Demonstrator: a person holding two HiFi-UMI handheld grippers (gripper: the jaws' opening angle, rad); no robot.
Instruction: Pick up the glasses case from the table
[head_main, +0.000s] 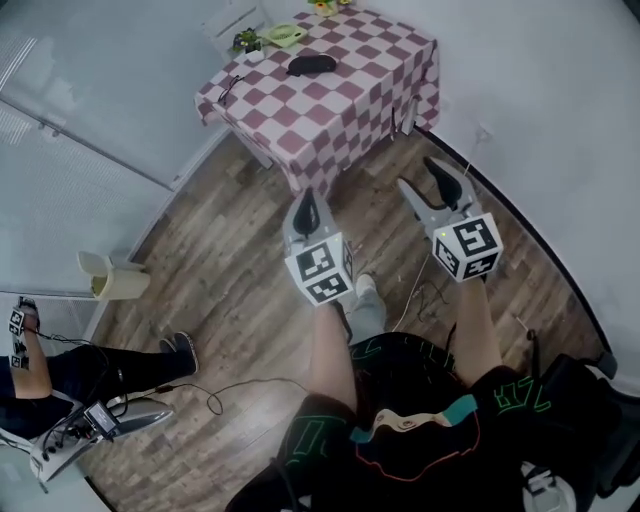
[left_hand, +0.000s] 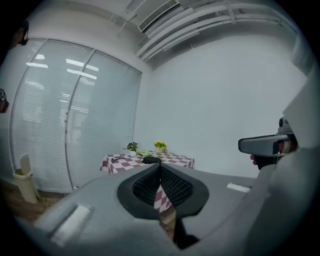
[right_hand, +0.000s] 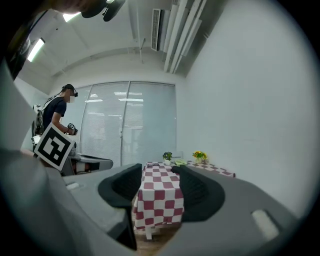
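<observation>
The black glasses case (head_main: 312, 64) lies on the red-and-white checked table (head_main: 330, 120) at the far end of the room; the left gripper view shows the glasses case (left_hand: 151, 160) on that table (left_hand: 120, 164) well ahead. Both grippers hang over the wooden floor, short of the table. My left gripper (head_main: 308, 205) is shut and empty, its pads meeting at the tips (left_hand: 160, 167). My right gripper (head_main: 420, 175) is open with nothing in it, and the table's cloth (right_hand: 160, 195) shows through its gap (right_hand: 157, 172).
On the table are a green plate (head_main: 285, 36), a small potted plant (head_main: 246, 40), yellow flowers (head_main: 322, 5) and a pair of glasses (head_main: 228, 88). A bin (head_main: 110, 278) stands by the glass partition. Another person (head_main: 60, 370) sits at the left, with cables on the floor.
</observation>
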